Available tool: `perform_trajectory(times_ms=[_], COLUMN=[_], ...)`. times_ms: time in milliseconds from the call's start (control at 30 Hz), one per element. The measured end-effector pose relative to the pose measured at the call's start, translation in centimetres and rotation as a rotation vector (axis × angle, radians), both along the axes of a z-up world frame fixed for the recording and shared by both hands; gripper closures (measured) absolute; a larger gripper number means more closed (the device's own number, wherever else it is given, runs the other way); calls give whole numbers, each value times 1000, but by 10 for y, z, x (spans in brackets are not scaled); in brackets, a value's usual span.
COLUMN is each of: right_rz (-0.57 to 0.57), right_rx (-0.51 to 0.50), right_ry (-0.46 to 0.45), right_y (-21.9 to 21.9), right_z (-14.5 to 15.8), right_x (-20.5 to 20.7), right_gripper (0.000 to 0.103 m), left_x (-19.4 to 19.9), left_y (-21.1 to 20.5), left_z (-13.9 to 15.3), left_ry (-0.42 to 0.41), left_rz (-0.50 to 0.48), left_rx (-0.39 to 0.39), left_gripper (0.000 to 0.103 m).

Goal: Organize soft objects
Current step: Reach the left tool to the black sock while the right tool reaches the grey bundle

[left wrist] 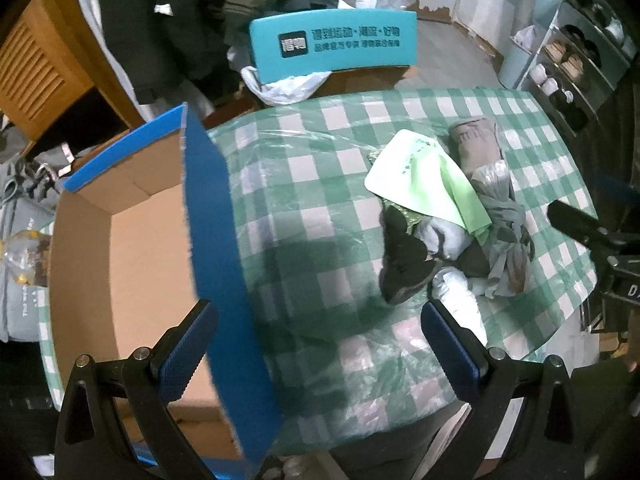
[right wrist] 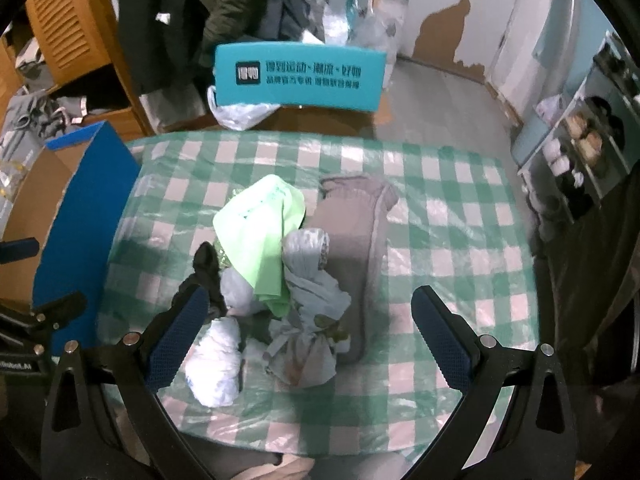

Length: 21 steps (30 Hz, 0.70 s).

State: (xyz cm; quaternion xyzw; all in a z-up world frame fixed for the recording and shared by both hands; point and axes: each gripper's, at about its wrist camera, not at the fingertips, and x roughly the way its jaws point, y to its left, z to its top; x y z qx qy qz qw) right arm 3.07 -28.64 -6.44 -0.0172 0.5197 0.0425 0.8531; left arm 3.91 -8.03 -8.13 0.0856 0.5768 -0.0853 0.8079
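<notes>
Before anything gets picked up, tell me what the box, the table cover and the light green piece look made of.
Box: corrugated cardboard, going by the plain brown matte inside; its blue flap looks coated or printed.
Table cover: green-and-white checked cloth, seemingly under thin clear plastic, given the glossy wrinkles.
Light green piece: smooth, folded, faintly printed; thin plastic bag or soft cloth, hard to tell.

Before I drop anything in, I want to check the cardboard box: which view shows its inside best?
The left wrist view: the cardboard box fills its left side, open, its bare floor visible. The right wrist view catches only a corner and blue flap at the left edge.
</notes>
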Motion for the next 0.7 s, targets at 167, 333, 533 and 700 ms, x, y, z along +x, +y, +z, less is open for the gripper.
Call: perform_trajectory(times_ms=[167, 333, 533, 700], right_rz=[-15, -10, -5, -7], right_rx=[19, 16, -4, -22], right_ry=[30, 41, 77, 116], right_y=[-5, -5, -4, -6], right_z=[-14, -26, -48, -66], right_x=[8, 18, 25, 29], right_gripper=[3, 6, 11, 14], left_x=[11, 20, 28, 34], left_y=[-11, -16, -22, -28], left_z=[-16, -36, -52, -59], left_ry=[23, 61, 91, 97], left_rz=[3, 20, 29, 25], left_rx=[-8, -8, -22, -31], left_gripper=[1, 1, 1, 1])
